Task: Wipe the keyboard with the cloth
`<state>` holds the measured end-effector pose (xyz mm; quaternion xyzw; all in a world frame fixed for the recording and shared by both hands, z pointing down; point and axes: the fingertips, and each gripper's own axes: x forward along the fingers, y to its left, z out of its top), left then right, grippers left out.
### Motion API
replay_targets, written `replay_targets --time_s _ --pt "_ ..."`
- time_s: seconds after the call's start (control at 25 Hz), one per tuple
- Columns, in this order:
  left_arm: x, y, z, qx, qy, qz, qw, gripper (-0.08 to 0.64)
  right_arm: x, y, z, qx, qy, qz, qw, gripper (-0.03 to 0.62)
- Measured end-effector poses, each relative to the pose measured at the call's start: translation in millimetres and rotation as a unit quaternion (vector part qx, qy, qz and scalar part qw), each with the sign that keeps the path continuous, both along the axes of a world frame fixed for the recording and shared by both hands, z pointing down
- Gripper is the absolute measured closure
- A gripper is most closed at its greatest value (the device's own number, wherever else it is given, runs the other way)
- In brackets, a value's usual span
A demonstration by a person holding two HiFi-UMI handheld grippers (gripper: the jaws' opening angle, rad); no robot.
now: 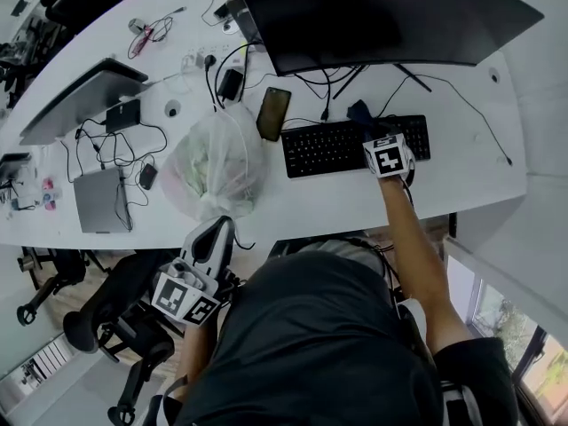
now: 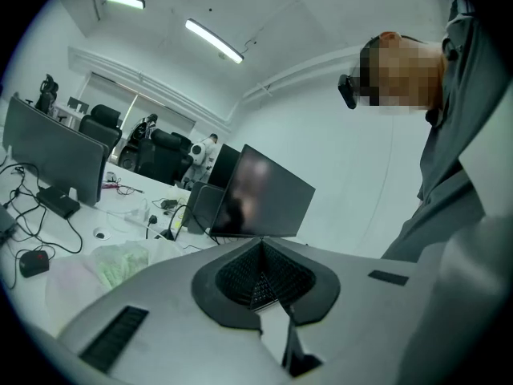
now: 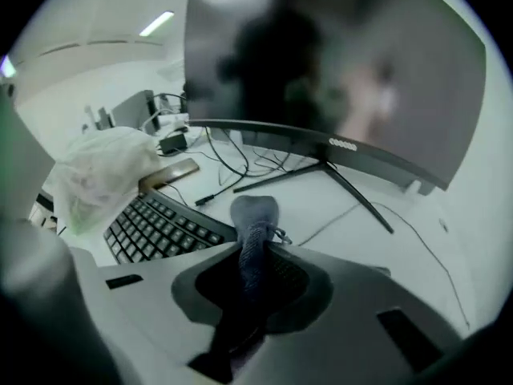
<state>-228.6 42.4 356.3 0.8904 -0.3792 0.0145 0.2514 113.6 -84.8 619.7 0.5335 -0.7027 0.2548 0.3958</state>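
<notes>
A black keyboard (image 1: 330, 145) lies on the white desk (image 1: 461, 171) in front of the monitor. My right gripper (image 1: 369, 128) hovers over the keyboard's right half, shut on a dark blue-grey cloth (image 1: 359, 111). In the right gripper view the cloth (image 3: 253, 231) sticks out between the jaws of the right gripper (image 3: 250, 275), with the keyboard (image 3: 156, 227) just left and below. My left gripper (image 1: 218, 232) is held off the desk near the person's body. In its own view the left gripper (image 2: 260, 283) is shut with nothing in it and points up into the room.
A dark phone (image 1: 273, 112) and a bulging plastic bag (image 1: 217, 162) lie left of the keyboard. A large curved monitor (image 1: 382, 11) stands behind it on thin legs. Cables, a laptop (image 1: 80, 100) and small devices cover the desk's left. An office chair (image 1: 115, 327) stands below left.
</notes>
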Motion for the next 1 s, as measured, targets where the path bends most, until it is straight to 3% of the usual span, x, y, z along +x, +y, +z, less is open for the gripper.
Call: replay_targets --time_s 0.08,0.12,0.2,0.32,0.4,0.52,0.64,0.72,0.8,0.92,1.0 --pt "-3.3 2.2 5.5 -0.010 0.007 -0.005 0.9999 0.555 -3.4 6.3 11.3 -0.012 -0.002 0.018 1.000 0.537" --pt "-3.1 2.7 6.8 -0.012 0.011 -0.005 0.9999 0.555 -27.3 9.0 16.4 -0.013 -0.007 0.000 1.000 0.537" --pt "-0.2 1.9 6.6 -0.013 0.013 0.001 0.9998 0.555 -104.8 17.9 26.6 -0.020 -0.017 -0.090 0.996 0.537" --pt "4.1 0.5 -0.3 -0.004 0.010 0.009 0.9999 0.554 -209.3 37.8 32.9 -0.033 -0.045 -0.242 0.969 0.537" --pt "0.8 0.9 -5.1 0.005 0.005 0.007 0.9999 0.555 -209.3 32.3 24.1 -0.027 -0.056 -0.249 0.966 0.537" --pt "-15.6 3.0 1.0 0.000 0.003 -0.010 0.9999 0.555 -121.9 2.6 7.5 0.000 -0.014 -0.147 0.989 0.537" --pt "-30.8 5.3 14.4 -0.022 0.017 -0.030 0.9992 0.555 -54.4 -3.7 13.5 -0.017 0.035 -0.062 0.997 0.537" --pt "-31.1 5.1 18.1 -0.029 0.028 -0.030 0.9987 0.555 -75.1 1.5 22.5 -0.021 0.038 -0.071 0.997 0.537" --pt "-25.4 3.1 16.7 -0.026 0.032 -0.022 0.9989 0.555 -137.2 9.1 34.6 -0.019 0.035 -0.144 0.989 0.537" --pt "-16.4 0.0 8.4 -0.014 0.031 -0.009 0.9994 0.555 -223.8 19.8 37.2 -0.022 0.029 -0.262 0.965 0.537" --pt "-16.0 -0.6 3.7 -0.006 0.026 -0.007 0.9996 0.555 -233.4 15.8 26.0 -0.027 -0.006 -0.270 0.962 0.537"
